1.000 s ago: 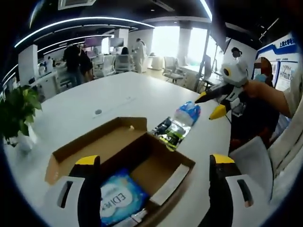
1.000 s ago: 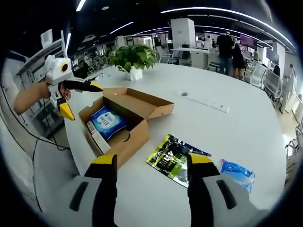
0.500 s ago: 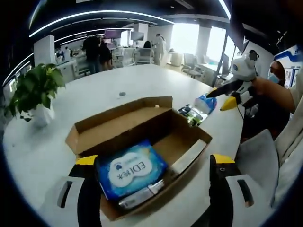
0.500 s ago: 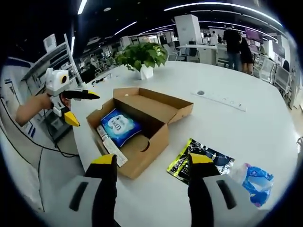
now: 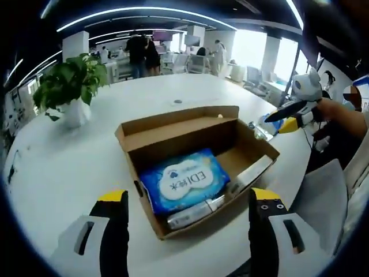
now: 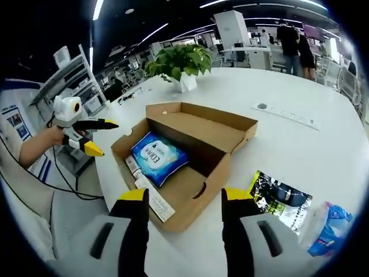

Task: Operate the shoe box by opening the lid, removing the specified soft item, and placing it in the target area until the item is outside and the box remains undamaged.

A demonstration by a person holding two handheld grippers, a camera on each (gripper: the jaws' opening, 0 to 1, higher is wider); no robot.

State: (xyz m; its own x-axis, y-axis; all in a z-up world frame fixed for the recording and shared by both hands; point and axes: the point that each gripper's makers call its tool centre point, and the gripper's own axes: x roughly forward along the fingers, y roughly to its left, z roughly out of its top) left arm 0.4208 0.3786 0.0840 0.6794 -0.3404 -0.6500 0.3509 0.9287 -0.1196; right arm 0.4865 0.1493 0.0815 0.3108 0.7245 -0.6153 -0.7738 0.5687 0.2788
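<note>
An open brown shoe box (image 5: 179, 130) (image 6: 213, 167) lies on the white table, its lid folded back flat. Inside it lies a soft blue packet (image 5: 183, 180) (image 6: 157, 156) with a slim white box (image 5: 193, 211) (image 6: 151, 196) beside it. My left gripper (image 5: 185, 202) hovers open above the box's near end; in the right gripper view the left gripper (image 6: 97, 136) stands open left of the box. My right gripper (image 6: 181, 199) is open over the box's near corner; in the left gripper view the right gripper (image 5: 286, 117) hangs beyond the box's right side. Neither holds anything.
A yellow-black packet (image 6: 279, 198) and a blue plastic pack (image 6: 328, 228) lie on the table right of the box. A potted plant (image 5: 70, 86) (image 6: 181, 63) stands at the table's far side. People stand by desks and chairs behind.
Both cameras have swung closer over the box, so it sits more central and larger. The packets have slid toward the right edge of the right gripper view. Both grippers stay open.
</note>
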